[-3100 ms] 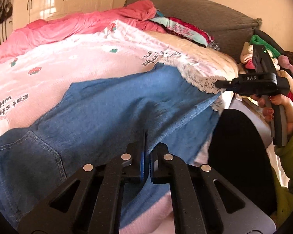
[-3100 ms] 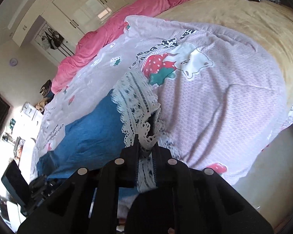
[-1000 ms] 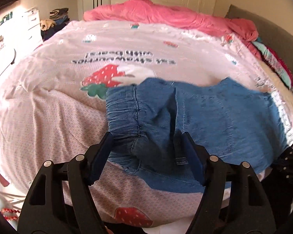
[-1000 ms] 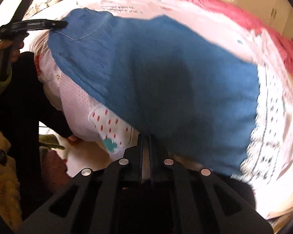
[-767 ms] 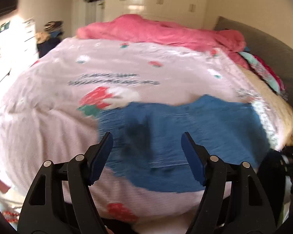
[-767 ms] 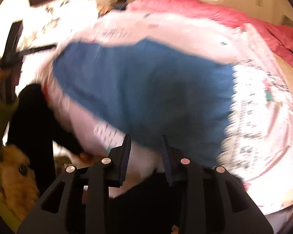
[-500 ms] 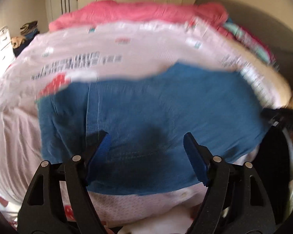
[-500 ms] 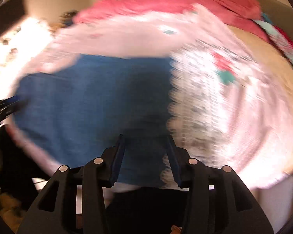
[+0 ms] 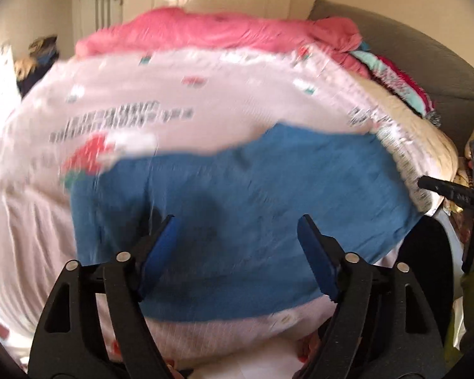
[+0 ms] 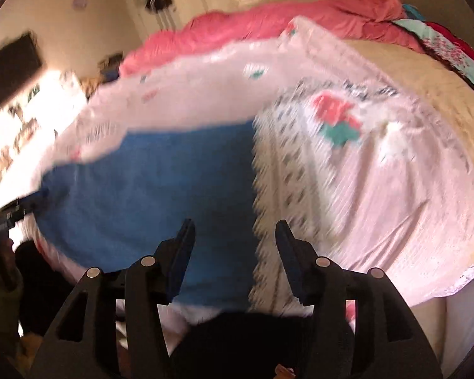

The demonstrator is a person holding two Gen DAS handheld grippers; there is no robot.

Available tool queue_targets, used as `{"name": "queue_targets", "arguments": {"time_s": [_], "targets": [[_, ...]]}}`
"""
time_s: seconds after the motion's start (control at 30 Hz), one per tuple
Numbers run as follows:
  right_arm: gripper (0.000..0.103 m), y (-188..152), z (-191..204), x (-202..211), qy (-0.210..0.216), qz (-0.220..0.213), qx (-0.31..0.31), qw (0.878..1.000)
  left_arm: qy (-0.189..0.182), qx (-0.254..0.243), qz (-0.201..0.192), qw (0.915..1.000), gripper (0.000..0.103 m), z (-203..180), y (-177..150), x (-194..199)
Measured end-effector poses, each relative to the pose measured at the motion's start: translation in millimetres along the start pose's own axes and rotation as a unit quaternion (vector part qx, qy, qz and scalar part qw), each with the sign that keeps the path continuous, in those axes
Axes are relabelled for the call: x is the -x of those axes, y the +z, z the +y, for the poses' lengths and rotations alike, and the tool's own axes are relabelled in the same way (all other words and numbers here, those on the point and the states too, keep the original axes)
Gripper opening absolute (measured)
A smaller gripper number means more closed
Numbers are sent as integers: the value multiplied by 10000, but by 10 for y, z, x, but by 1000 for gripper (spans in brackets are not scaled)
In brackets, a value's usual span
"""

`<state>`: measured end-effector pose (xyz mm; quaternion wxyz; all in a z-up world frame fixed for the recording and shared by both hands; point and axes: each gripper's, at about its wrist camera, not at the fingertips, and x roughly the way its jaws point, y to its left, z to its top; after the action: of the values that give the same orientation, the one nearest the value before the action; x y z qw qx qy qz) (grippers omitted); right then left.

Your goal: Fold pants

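Note:
The blue denim pants (image 9: 268,195) lie flat across the near edge of the bed, folded into one broad band with a white lace hem (image 10: 268,189) at their right end. My left gripper (image 9: 237,237) is open and empty, hovering above the middle of the pants. My right gripper (image 10: 233,240) is open and empty above the lace hem end of the pants (image 10: 148,189). Both views are motion-blurred. The right gripper also shows in the left wrist view (image 9: 426,183) off the pants' right end.
The pants rest on a pink strawberry-print bedspread (image 9: 142,101). A rumpled pink quilt (image 9: 221,34) lies at the far side, a grey headboard (image 9: 426,60) and colourful pillows (image 9: 395,82) at right. The person's dark legs (image 10: 237,341) stand at the bed's near edge.
Both grippers have let go of the pants and opened. The left has swung right over the middle of the pants; the right has swung toward the lace hem.

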<state>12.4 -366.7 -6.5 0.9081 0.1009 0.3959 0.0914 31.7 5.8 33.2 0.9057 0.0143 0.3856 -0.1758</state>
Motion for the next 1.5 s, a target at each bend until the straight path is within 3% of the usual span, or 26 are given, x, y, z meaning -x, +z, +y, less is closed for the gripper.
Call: {"name": "queue_targets", "arguments": {"time_s": [0.17, 0.43, 0.47, 0.63, 0.83, 1.07, 1.17, 1.23, 1.27, 1.5], "targets": [[52, 450, -402, -82, 49, -169, -561, 9983, -257, -390, -196, 9987, 74, -276, 471, -224], [52, 907, -804, -559, 45, 195, -854, 9961, -679, -223, 242, 9971, 74, -342, 1083, -1009], [51, 942, -835, -645, 55, 251, -869, 9959, -715, -214, 311, 9967, 73, -336, 1113, -1100], [42, 1002, -843, -905, 145, 480, -727, 9961, -842, -202, 715, 9937, 50, -291, 1129, -1510], [24, 950, -715, -887, 164, 417, -307, 9985, -1239, 13, 1104, 9861, 49, -203, 962, -1781], [26, 922, -739, -964, 260, 417, -315, 9983, -1535, 301, 1085, 9817, 49, -130, 964, -1904], [24, 905, -703, -964, 221, 436, -220, 9986, -1508, 309, 1082, 9821, 32, -150, 942, -1939], [18, 899, -703, -928, 240, 408, -298, 9984, -1501, 256, 1091, 9823, 11, -182, 933, -1928], [17, 894, -704, -890, 262, 354, -350, 9984, -1555, 238, 1092, 9815, 6, -202, 935, -1908], [13, 1112, -559, -562, 248, -285, -51, 9993, -1431, 37, 478, 9886, 3, -265, 1080, -1626]]}}
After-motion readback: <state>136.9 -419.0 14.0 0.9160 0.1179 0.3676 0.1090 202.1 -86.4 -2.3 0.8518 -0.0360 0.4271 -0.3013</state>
